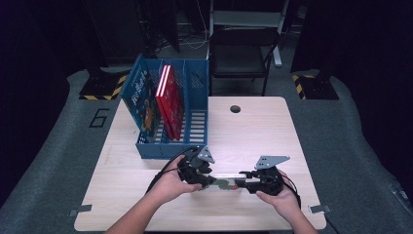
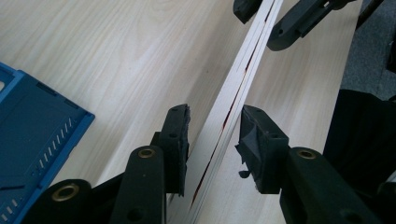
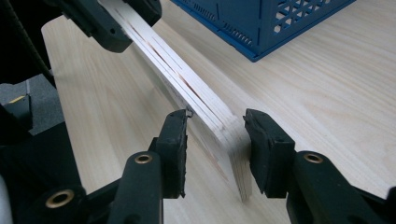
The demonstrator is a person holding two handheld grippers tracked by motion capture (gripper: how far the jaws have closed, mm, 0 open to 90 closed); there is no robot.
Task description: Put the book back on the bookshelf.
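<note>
Near the front of the pale wooden table [image 1: 253, 126], just in front of a blue slotted plastic crate [image 1: 197, 136] with two upright books: a thin picture book with white page edges [image 1: 225, 182], standing on edge between both grippers. Left gripper [image 2: 215, 135] parted a little wider than the book, left pad touching or just beside the cover, right pad slightly clear. Right gripper [image 3: 215, 137] likewise part-open around the opposite end, small gaps on both sides, not clamped.
</note>
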